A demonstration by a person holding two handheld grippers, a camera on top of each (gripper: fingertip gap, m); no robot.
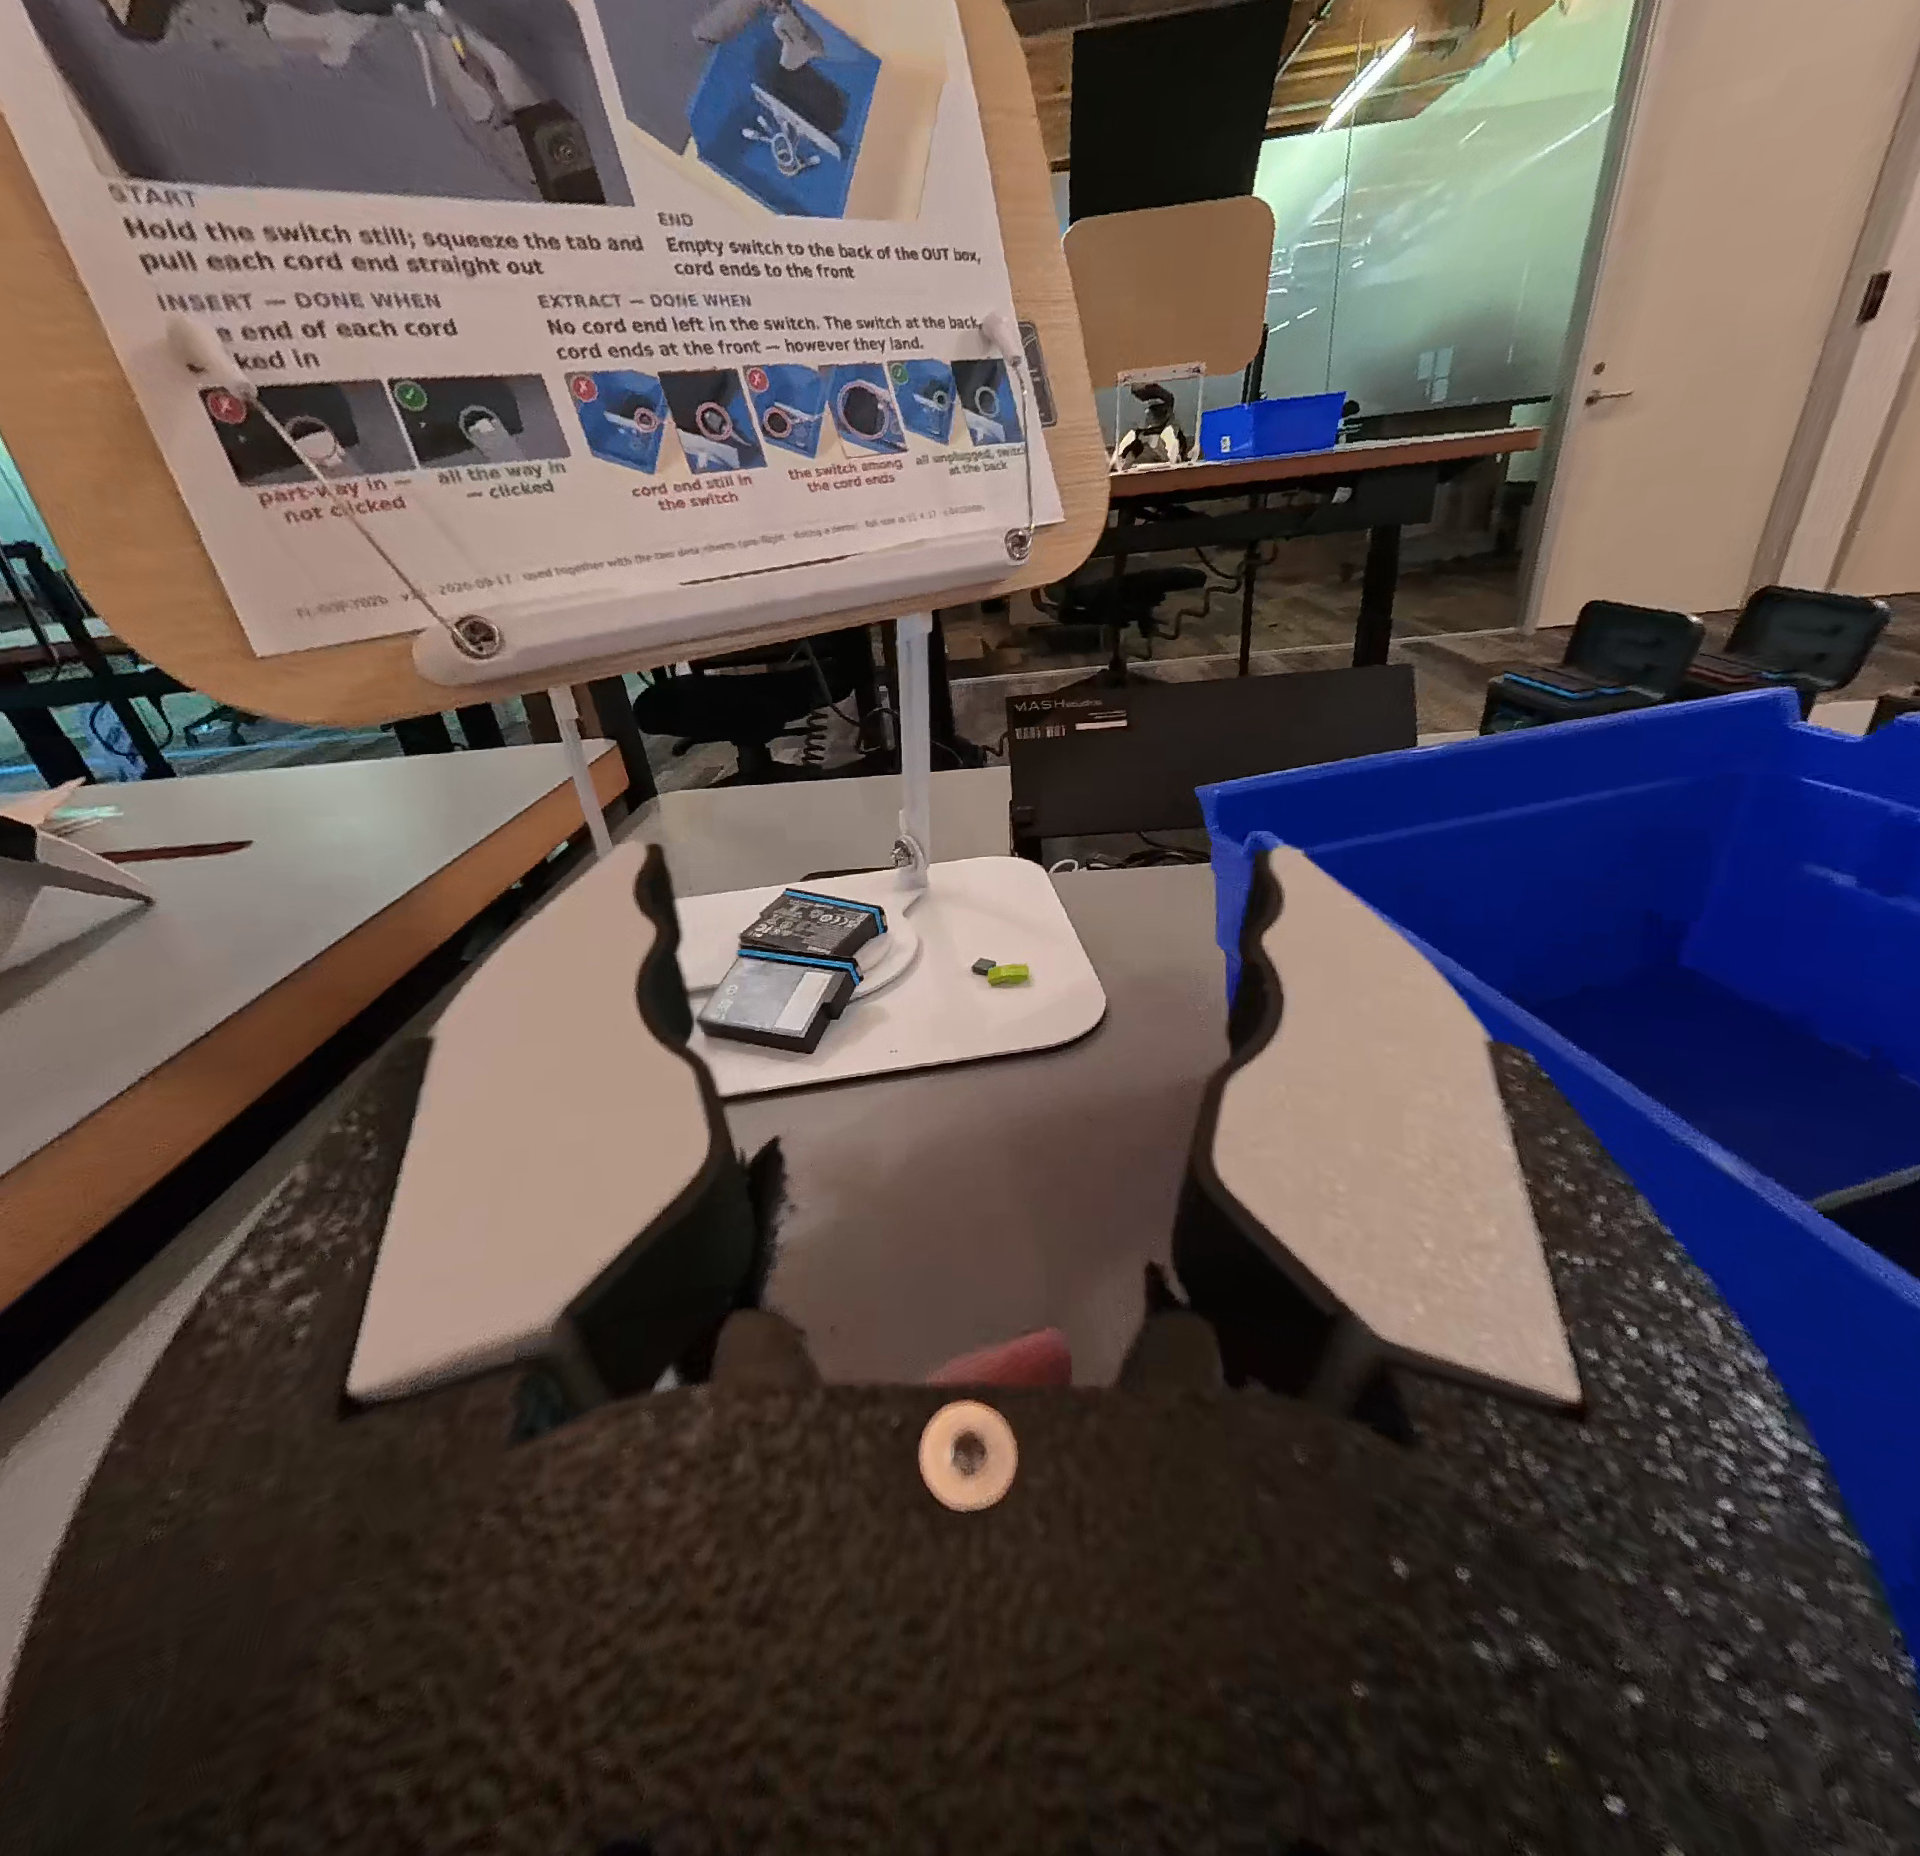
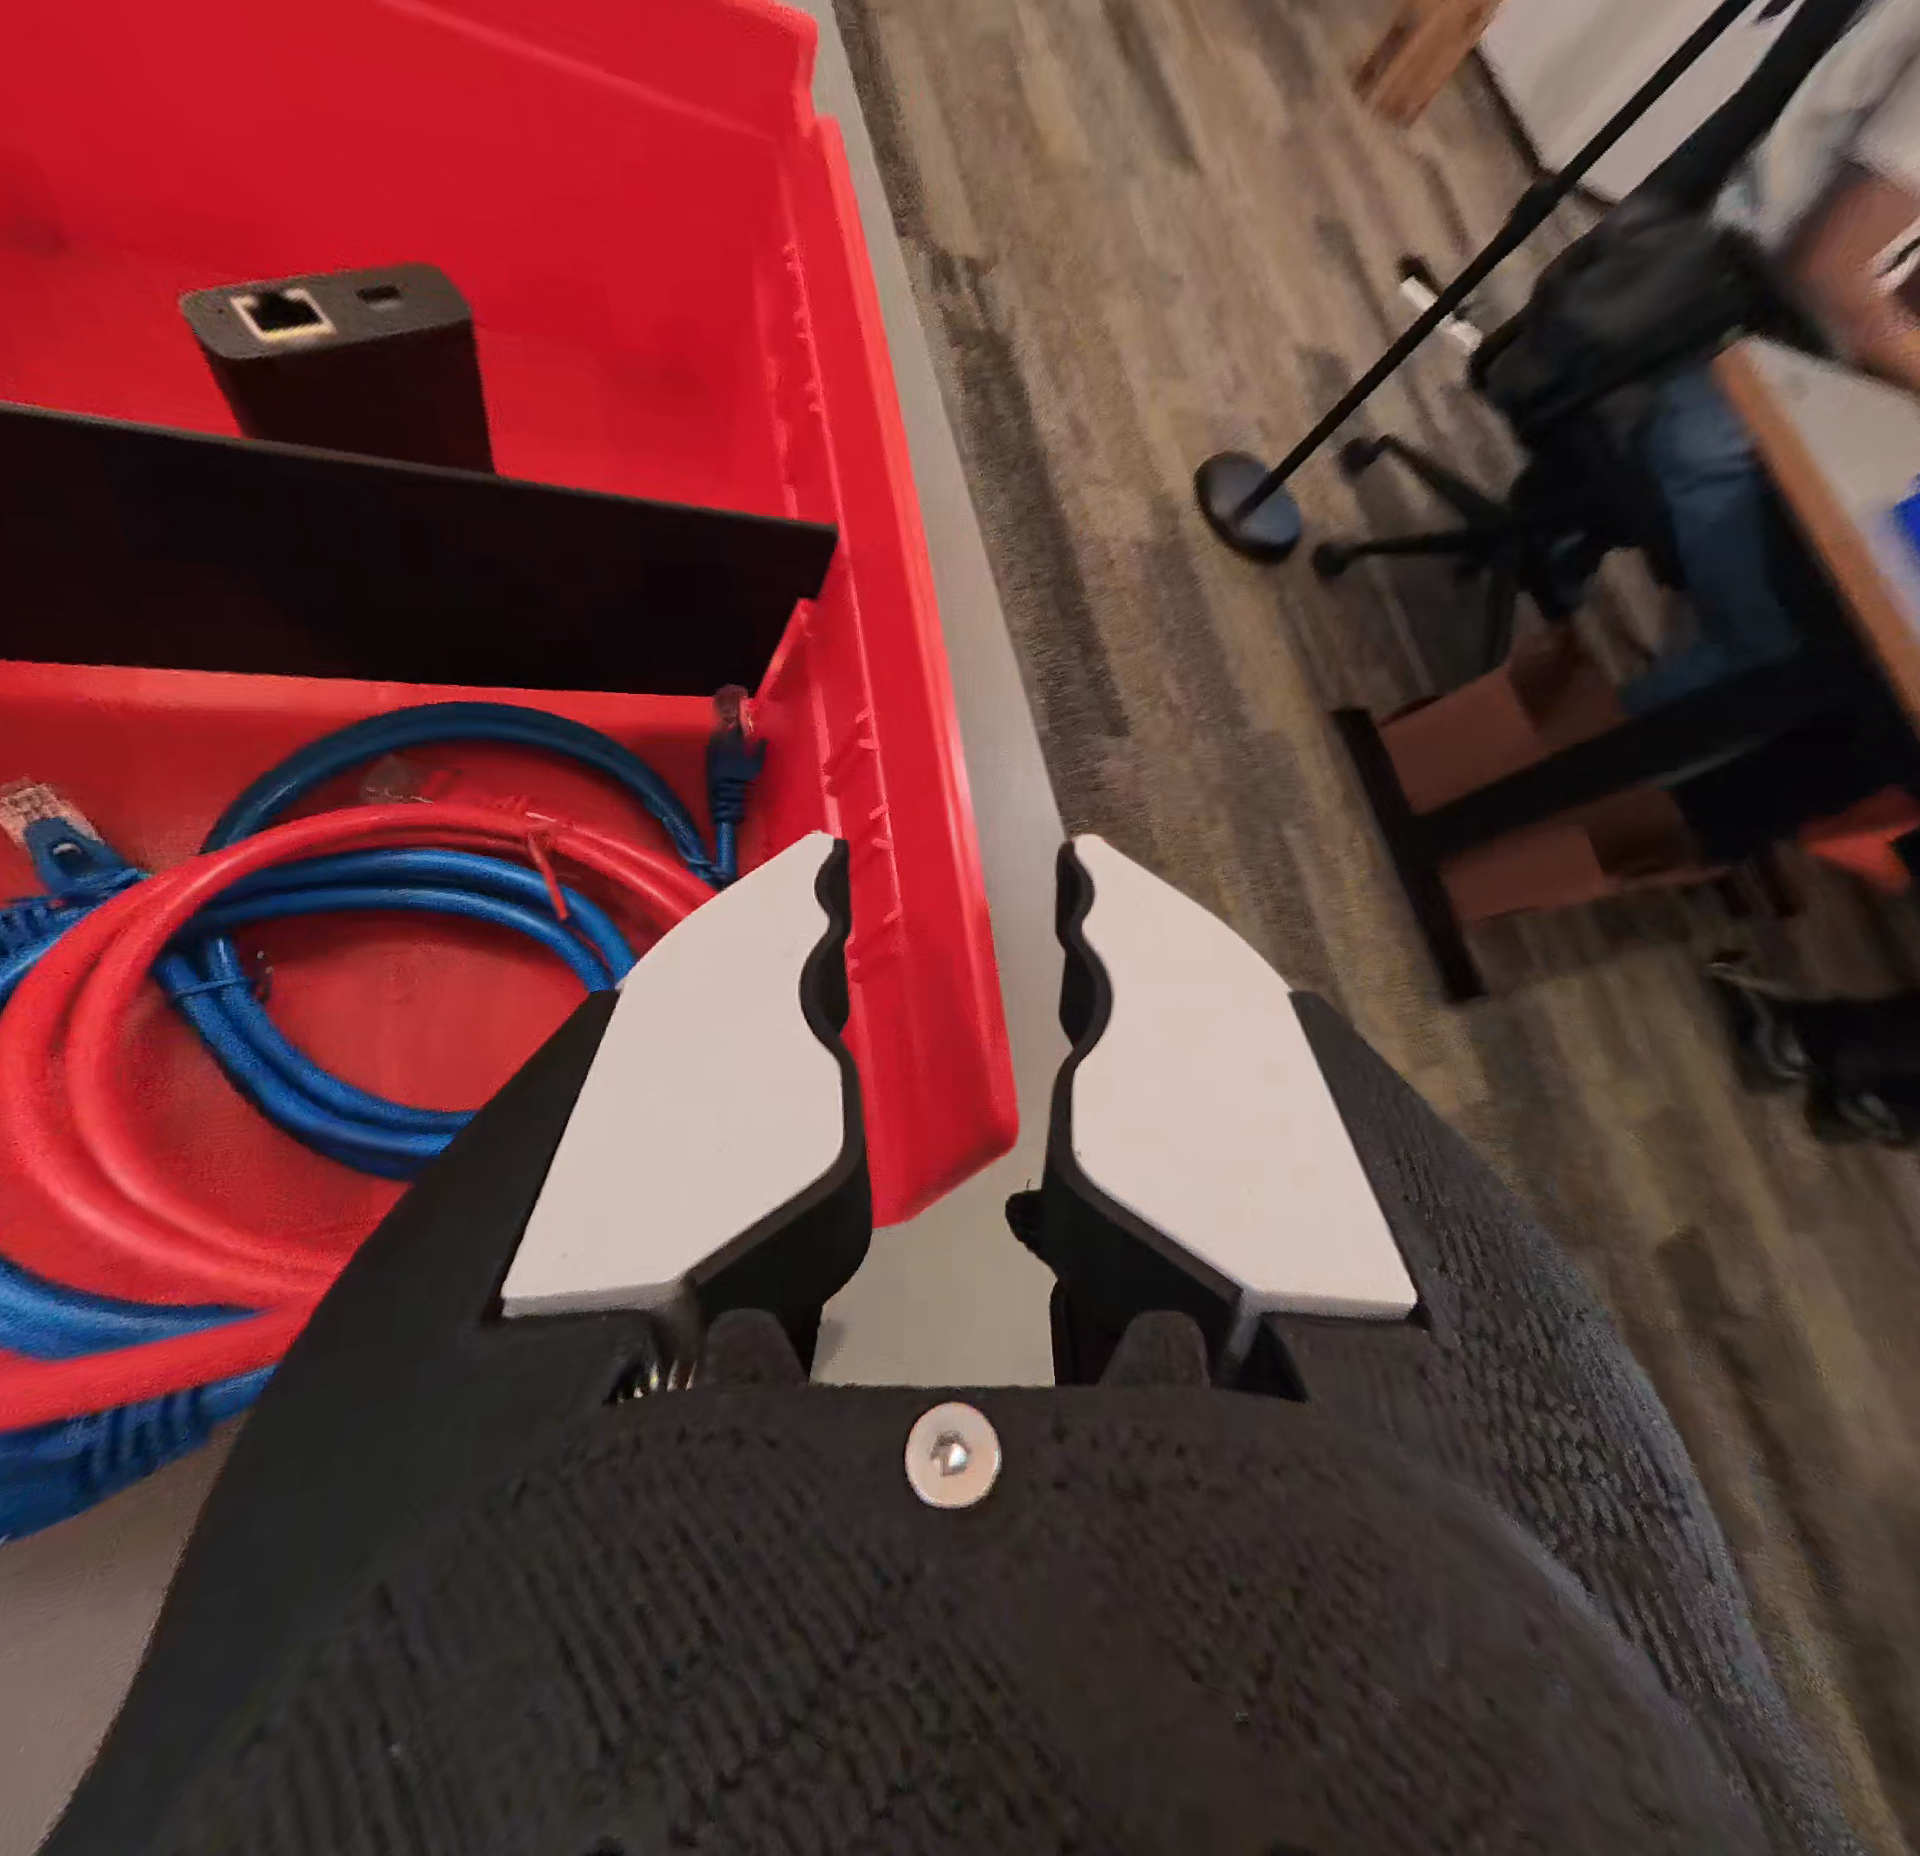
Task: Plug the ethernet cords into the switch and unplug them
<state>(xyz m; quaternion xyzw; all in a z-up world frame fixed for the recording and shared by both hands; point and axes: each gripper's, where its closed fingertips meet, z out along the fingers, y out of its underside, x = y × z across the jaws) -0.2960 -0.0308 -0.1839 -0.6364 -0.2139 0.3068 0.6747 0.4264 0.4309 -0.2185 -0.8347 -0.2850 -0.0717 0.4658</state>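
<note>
A red bin [image 2: 665,248] split by a black divider [image 2: 416,570] fills the right wrist view, a black box-shaped device [image 2: 343,372] standing behind the divider and coiled blue cables [image 2: 312,975] and a red cable [image 2: 125,1110] lying in front — the right gripper [image 2: 951,871] hangs over the bin's near corner, fingers apart and empty. The left gripper [image 1: 951,871], jaws wide and empty, points across a dark table [image 1: 935,1162] beside a blue bin [image 1: 1558,923] toward a stand's white base [image 1: 997,1017] carrying two black battery packs [image 1: 790,975] — and a small green piece [image 1: 1008,973].
</note>
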